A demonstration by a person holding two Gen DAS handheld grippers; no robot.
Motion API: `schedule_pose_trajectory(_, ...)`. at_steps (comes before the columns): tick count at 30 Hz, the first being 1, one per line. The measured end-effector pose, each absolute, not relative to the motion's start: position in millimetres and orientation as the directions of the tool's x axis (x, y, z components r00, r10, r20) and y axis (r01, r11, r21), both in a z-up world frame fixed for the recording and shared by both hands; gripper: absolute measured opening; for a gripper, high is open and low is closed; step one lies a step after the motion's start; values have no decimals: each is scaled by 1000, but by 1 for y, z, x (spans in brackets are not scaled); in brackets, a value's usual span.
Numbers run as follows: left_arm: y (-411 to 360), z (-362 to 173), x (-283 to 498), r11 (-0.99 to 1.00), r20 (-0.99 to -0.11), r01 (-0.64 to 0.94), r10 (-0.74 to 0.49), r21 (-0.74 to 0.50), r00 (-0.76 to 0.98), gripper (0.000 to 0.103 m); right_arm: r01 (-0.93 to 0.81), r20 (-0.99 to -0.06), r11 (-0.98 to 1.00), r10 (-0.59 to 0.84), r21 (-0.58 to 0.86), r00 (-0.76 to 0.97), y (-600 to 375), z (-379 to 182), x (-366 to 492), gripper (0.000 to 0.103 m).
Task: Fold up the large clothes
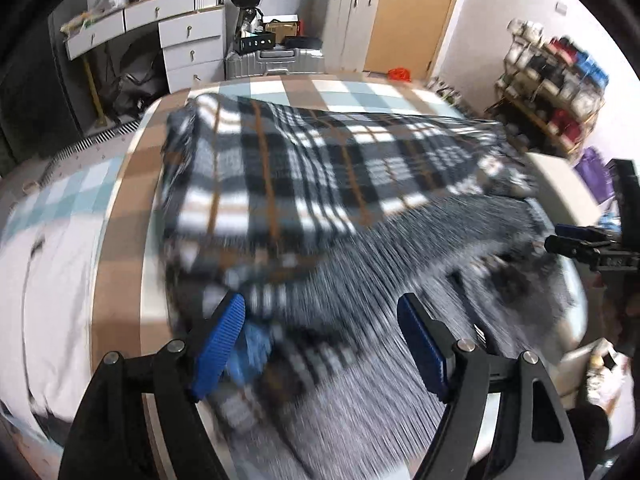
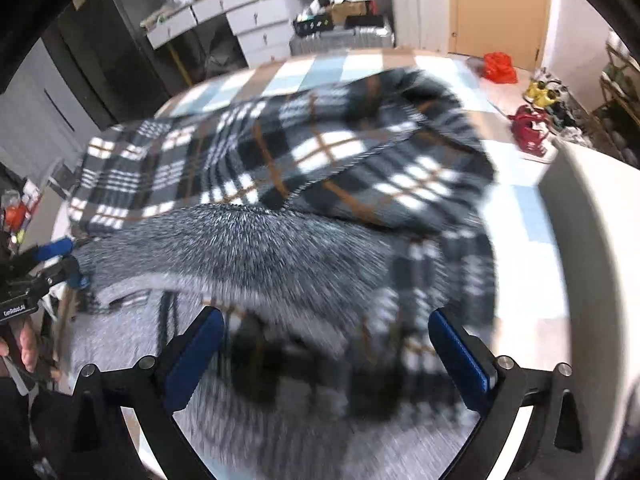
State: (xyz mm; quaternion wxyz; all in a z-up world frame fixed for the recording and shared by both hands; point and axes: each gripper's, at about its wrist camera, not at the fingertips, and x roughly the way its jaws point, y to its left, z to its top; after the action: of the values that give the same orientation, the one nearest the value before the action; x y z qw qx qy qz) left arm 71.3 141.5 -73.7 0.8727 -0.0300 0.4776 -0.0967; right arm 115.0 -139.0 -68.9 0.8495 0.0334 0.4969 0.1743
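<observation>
Hovering over the plaid coat [image 1: 304,168] on the bed [image 1: 120,208], left gripper [image 1: 320,344] and right gripper [image 2: 328,356] jaws spread, empty; aiming for matching near hem corners, pinching evenly.

Desk: white drawer unit [image 1: 188,36] at the far wall
Luggage: silver suitcase [image 1: 276,62] beside it
Door: tan wooden door [image 1: 416,12]
Floor: red bag [image 2: 498,66]
Shelf: shoe rack [image 1: 556,80]
</observation>
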Motion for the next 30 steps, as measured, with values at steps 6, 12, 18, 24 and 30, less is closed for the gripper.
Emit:
schedule_pose_trajectory(6,156,-107,24,985,-881,45,-171,-169,441,75,-148,-859,937,349,316,374,-199,-87,87,103)
schedule_pose_trajectory(12,168,-133,16,922,-863,-74,-324,-379,387,75,-95,-858,908,416,407,302,-221,-114,88,103)
schedule_pose_trajectory(18,176,-140,21,828,-791,-148,-440,-540,426,81,-135,-792,838,545,529,276,-212,-114,83,92)
schedule_pose_trajectory(24,149,-140,23,881,-822,-127,-361,-455,440,89,-118,-750,782,621,612,228,-193,-121,88,44)
schedule_pose_trajectory(30,129,-145,29,925,-840,-82,-296,-371,455,90,-132,-744,797,600,590,294,-185,-119,82,13)
